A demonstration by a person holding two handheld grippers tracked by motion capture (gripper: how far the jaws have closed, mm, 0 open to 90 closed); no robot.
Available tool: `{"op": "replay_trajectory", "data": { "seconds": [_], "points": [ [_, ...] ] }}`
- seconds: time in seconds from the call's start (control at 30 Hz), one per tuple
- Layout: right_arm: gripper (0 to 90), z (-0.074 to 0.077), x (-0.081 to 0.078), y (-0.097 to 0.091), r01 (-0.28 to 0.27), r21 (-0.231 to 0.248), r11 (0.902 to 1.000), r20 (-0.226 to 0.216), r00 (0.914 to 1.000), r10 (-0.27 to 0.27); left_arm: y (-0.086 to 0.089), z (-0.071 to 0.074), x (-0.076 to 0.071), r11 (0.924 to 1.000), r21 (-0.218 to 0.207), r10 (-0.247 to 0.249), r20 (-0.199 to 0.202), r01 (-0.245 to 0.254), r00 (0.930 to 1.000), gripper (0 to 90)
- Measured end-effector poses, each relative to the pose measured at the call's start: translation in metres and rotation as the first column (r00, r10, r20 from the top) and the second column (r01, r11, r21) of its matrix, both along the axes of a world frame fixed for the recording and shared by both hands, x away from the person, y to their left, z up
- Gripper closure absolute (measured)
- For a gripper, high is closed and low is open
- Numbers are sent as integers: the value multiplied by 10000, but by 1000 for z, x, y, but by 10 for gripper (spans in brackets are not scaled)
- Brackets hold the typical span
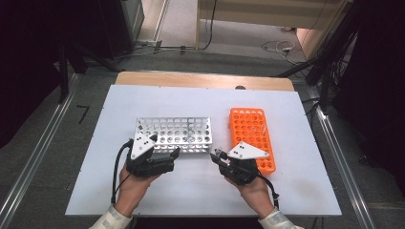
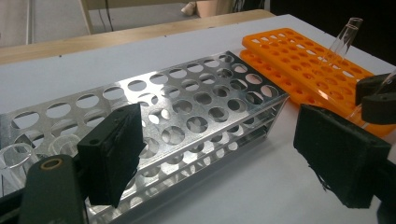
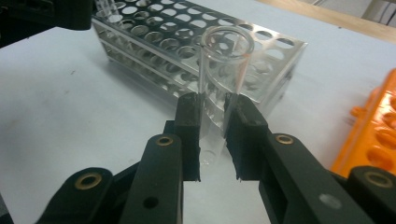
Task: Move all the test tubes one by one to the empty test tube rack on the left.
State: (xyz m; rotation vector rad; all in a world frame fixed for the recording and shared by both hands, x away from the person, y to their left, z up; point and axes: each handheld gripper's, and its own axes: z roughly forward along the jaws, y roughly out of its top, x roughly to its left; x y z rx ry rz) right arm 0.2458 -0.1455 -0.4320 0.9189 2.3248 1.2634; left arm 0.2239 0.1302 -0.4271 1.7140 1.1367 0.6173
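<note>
A clear glass test tube (image 3: 225, 56) is clamped upright between the black jaws of my right gripper (image 3: 214, 106), its open mouth above the pads. In the high view the right gripper (image 1: 218, 154) hovers over the white table between the two racks, just past the silver metal rack's (image 1: 174, 135) near right corner. The orange plastic rack (image 1: 250, 138) lies to its right. My left gripper (image 1: 175, 154) sits at the metal rack's front edge. Its jaws (image 2: 224, 158) stand wide apart with nothing held; the metal rack (image 2: 187, 112) lies just beyond them.
Clear tubes (image 2: 18, 154) stand in the metal rack's holes at one end. Another clear tube (image 2: 344, 38) leans in the orange rack (image 2: 303, 56). The white table top (image 1: 191, 186) ends in a wooden strip (image 1: 205, 78) at the far side.
</note>
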Motion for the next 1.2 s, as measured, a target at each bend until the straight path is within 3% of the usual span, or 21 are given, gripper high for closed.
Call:
{"op": "replay_trajectory", "data": {
  "seconds": [0.67,1.2],
  "points": [
    [729,-4,7,41,-842,-361,9958,-235,9962,834,-5,3,-4,9994,-82,-347,61,347,9994,168],
    [729,-8,12,69,-1329,-595,9893,-518,9902,1299,-11,4,-8,9955,-227,-915,171,918,9957,270]
  ]
}}
